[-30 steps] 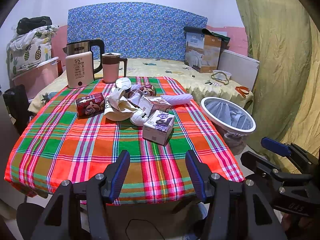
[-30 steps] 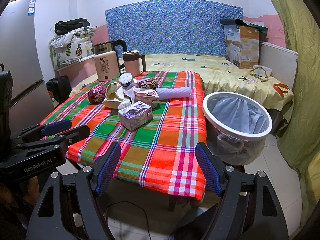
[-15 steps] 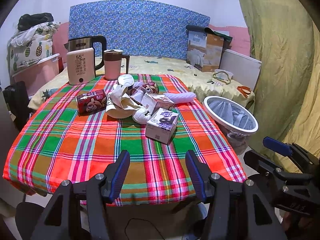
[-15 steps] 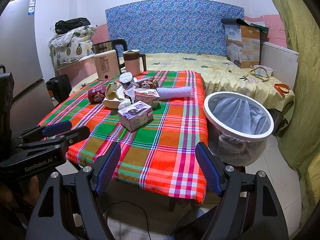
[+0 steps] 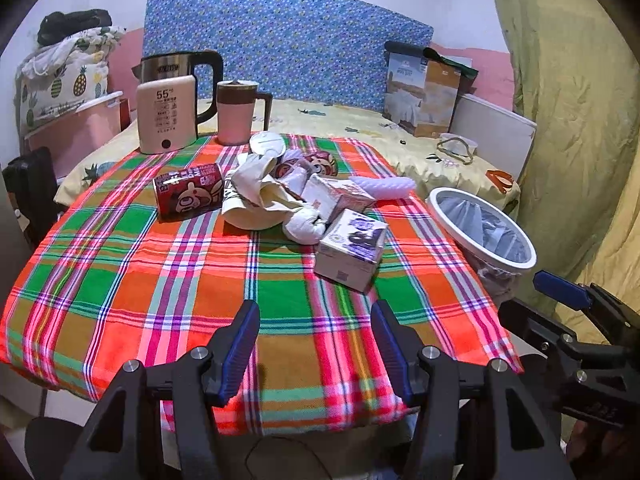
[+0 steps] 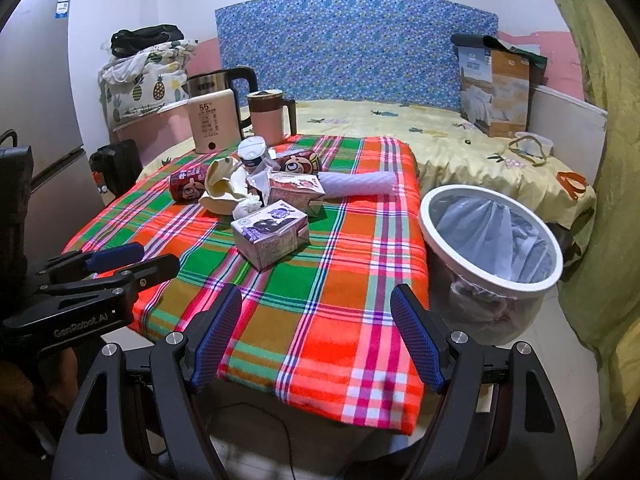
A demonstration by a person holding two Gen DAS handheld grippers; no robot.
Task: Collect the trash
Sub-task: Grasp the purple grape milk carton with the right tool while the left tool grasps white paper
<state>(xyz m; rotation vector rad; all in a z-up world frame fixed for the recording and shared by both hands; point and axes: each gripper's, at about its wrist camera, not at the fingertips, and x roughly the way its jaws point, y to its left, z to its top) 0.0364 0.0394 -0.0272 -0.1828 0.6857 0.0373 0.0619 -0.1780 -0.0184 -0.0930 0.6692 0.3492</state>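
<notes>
Plaid cloth in red, green and orange covers the worktop (image 5: 120, 280), and the trash sits bunched near its middle and far half, which puts every piece within one reach. Nearest is a purple-printed carton (image 5: 352, 250) lying on its side, touching a white tissue wad (image 5: 304, 226) behind it; a cream crumpled wrapper (image 5: 256, 196), a second carton (image 5: 340, 198), two red cans (image 5: 188, 192) on their sides, a white lidded cup (image 5: 267, 144) and a pale foam sleeve (image 5: 382, 187) crowd just beyond. A kettle (image 5: 176, 92) with a white pad leaning on it and a pink mug (image 5: 236, 112) stand upright at the far edge, apart from the litter, so they look like keepers, not trash. The bin (image 6: 488, 240), lined with a thin bag and seemingly empty, stands on the floor just beside the worktop's right edge, mouth tilted towards the camera, handy for dropping things in from above. Both tools hang off the near edge, low and level, aimed at the pile: the left gripper (image 5: 316, 344) has its fingers spread with nothing between them, and the right gripper (image 6: 316, 336) likewise stands wide and empty, nearer the bin. Nothing appears collected yet; the purple carton looks the likely first pick, being closest and boxy enough to pinch across its sides.
</notes>
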